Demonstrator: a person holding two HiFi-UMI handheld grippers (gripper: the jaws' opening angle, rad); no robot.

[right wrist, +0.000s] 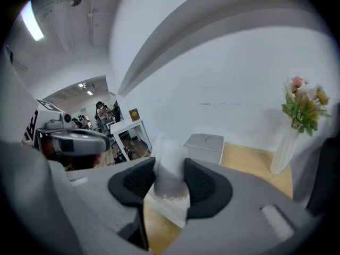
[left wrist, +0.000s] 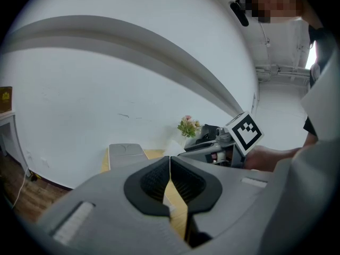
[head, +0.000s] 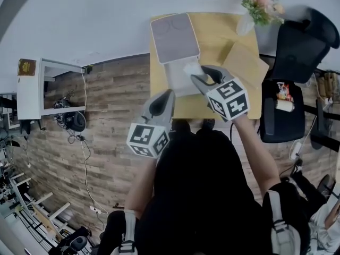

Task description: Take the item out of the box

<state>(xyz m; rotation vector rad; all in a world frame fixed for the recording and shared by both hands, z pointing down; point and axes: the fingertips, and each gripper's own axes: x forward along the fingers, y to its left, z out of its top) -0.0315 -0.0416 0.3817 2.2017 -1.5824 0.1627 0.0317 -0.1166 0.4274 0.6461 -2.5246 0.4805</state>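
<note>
A white open box (head: 176,84) lies on the wooden table (head: 218,31), with its grey lid (head: 174,36) just beyond it. My right gripper (head: 197,74) is over the box, shut on a white wrapped item (head: 191,68). In the right gripper view the item (right wrist: 169,169) stands upright between the pads, above the box (right wrist: 166,209), and the lid (right wrist: 204,145) is behind. My left gripper (head: 163,101) hovers at the table's near edge, left of the right one. Its jaws (left wrist: 169,166) are shut with nothing between them. The right gripper's marker cube (left wrist: 245,132) shows to its right.
A vase of flowers (head: 259,7) stands at the table's far right corner, with a brown cardboard sheet (head: 245,62) nearby. A black chair (head: 295,62) is right of the table. A white side table (head: 48,86) stands on the wooden floor at the left.
</note>
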